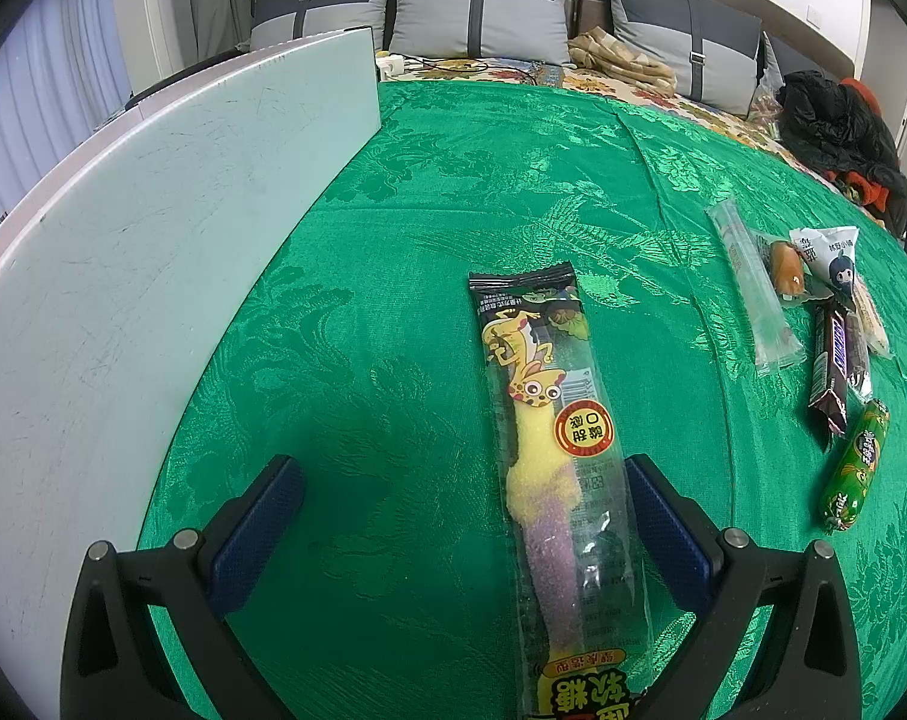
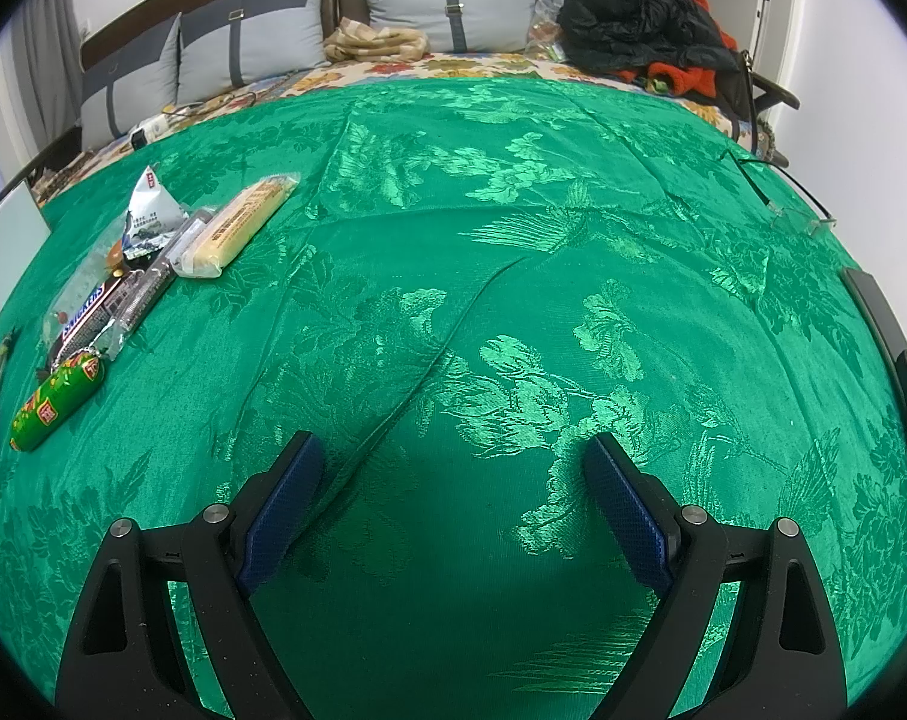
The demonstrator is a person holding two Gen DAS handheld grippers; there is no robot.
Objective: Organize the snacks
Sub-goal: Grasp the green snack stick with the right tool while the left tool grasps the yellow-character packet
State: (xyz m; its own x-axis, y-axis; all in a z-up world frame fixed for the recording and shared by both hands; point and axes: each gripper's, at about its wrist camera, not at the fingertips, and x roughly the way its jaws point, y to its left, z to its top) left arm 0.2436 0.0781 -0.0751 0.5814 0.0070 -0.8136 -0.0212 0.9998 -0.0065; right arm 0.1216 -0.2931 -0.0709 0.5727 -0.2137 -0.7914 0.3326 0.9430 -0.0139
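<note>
Snacks lie on the green cloth [image 1: 441, 192] of the tabletop. Your left tool [image 1: 465, 531] has its fingers spread wide, and the long gummy pack [image 1: 552, 438] lies flat between them, closer to the right finger and not pinched. At the left of that view stands a white board [image 1: 153, 228]. Far to the right lies the small group: a clear stick pack [image 1: 750, 294], a Snickers bar [image 1: 834, 366] and a green sausage [image 1: 855, 468] nearest to you. Your right tool [image 2: 453, 504] is also spread open and holds nothing, only bare cloth between its fingers. In its view the group lies far left, with a yellow wafer pack [image 2: 237, 228] at the far end. Beyond the tabletop you see a bed with grey pillows [image 2: 453, 0].
</note>
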